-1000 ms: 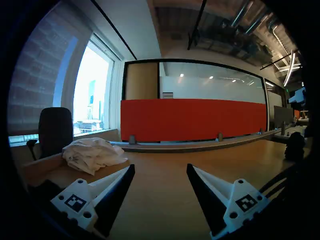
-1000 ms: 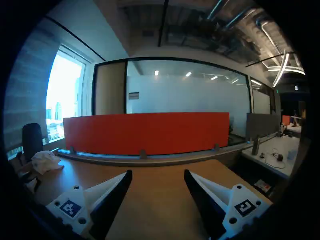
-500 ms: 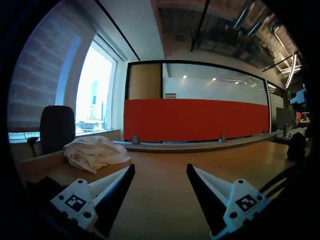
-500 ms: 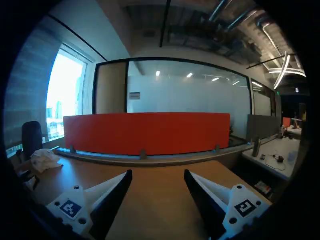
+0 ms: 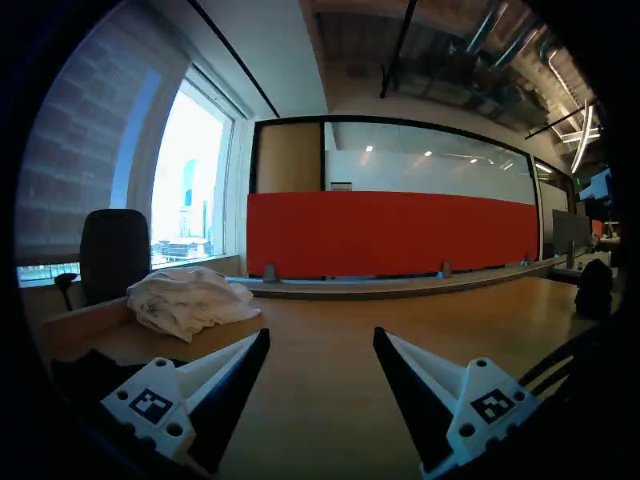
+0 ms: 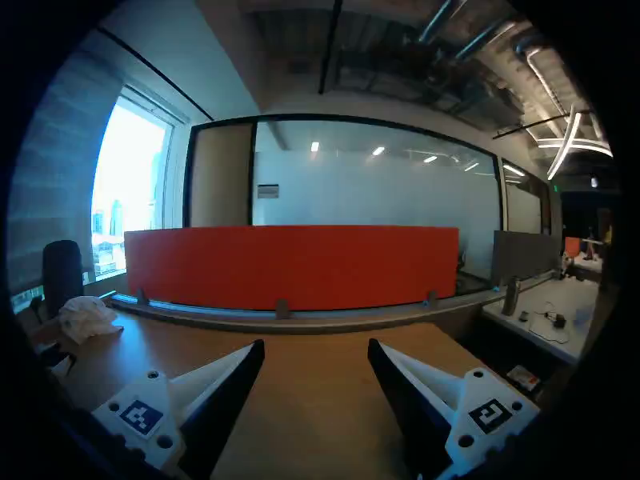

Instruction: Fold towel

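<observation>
Item count: one towel (image 5: pixel 190 300), two grippers, one wooden desk (image 5: pixel 336 392), one red partition panel (image 5: pixel 392 234), one dark office chair (image 5: pixel 114 252).

Left gripper (image 5: pixel 320 331): both fingers are spread wide apart with bare desk surface between them. Nothing is held. Each finger carries one square black-and-white marker near its base.

Right gripper (image 6: pixel 314 342): same condition, fingers spread, nothing between them, above bare desk.

Towel condition: white, crumpled into a loose heap with many irregular creases and no flat or squared edge. No fold is formed. It lies on the far left part of the desk, in front of the chair and near the window (image 5: pixel 188 200). In the left gripper view it sits beyond the tip of the left finger, apart from it. In the right gripper view the towel (image 6: pixel 86 318) appears small at the far left edge, well apart from the right gripper.

The red partition panel stands upright along the far edge of the desk.

Limits of visibility: the underside of the towel is hidden. A dark object (image 5: pixel 594 288) at the right edge of the left gripper view is cut off and cannot be identified. Small items on a neighbouring desk (image 6: pixel 552 308), far right in the right gripper view, are too small to make out
</observation>
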{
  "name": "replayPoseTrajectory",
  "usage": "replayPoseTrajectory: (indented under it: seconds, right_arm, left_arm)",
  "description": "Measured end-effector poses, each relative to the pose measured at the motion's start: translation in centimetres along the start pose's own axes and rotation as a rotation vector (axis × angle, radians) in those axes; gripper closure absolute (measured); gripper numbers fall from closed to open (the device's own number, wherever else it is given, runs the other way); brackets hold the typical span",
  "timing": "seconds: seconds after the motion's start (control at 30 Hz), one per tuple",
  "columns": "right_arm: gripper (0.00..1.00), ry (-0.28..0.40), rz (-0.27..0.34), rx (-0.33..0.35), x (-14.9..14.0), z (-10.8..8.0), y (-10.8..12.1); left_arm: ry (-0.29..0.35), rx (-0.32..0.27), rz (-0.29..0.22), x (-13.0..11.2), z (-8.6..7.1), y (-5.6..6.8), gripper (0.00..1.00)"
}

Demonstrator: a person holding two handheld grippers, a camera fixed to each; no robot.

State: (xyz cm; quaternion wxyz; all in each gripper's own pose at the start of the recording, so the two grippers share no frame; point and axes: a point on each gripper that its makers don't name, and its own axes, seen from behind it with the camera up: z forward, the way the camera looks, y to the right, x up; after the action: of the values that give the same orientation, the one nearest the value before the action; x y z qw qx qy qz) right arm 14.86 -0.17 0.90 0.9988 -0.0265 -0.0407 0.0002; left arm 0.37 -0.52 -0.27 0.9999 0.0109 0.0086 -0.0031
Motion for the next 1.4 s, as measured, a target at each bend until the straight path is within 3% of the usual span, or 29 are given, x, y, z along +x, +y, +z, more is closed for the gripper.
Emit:
replayPoseTrajectory:
  seconds: [0.77, 1.17, 1.4]
  right_arm:
    - [0.0, 0.016, -0.018, 0.014, 0.6, -0.2, -0.3]
    - [0.0, 0.085, -0.028, 0.017, 2.2, 0.3, 0.7]
    - [0.0, 0.103, -0.022, 0.015, 1.4, 0.4, 1.3]
  left_arm:
    - [-0.016, -0.002, 0.007, -0.3, 0.1, 0.0, 0.04]
    - [-0.016, -0.002, 0.008, -0.2, 0.2, 0.1, 0.04]
    - [-0.016, -0.002, 0.008, -0.3, 0.2, 0.1, 0.04]
